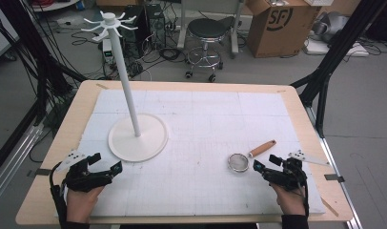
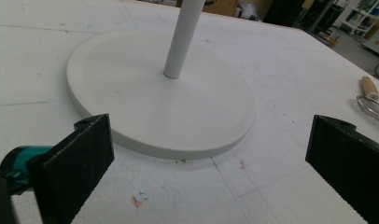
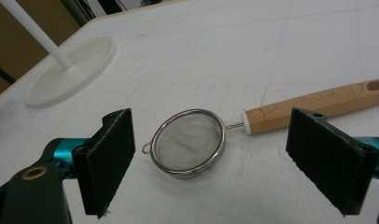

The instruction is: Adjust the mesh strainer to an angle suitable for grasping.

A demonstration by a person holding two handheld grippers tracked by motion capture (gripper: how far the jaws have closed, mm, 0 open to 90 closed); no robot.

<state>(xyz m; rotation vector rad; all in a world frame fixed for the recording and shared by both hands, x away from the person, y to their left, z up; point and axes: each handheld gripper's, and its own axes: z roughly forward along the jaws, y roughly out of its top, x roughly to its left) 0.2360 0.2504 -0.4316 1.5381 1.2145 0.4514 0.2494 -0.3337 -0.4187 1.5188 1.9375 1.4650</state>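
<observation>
High view: strainer (image 1: 239,162) just beside right tool (image 1: 265,164).

Wood-handled mesh strainer (image 3: 192,140) flat on mat

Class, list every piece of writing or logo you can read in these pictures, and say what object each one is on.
"SF": large dark logo on the cardboard box on the floor beyond the table.
Engraved lettering on the strainer's wooden handle: it seems to end in "TOOL", but the rest is too faint to read.
The white stand and the foam mat carry no readable text.
</observation>
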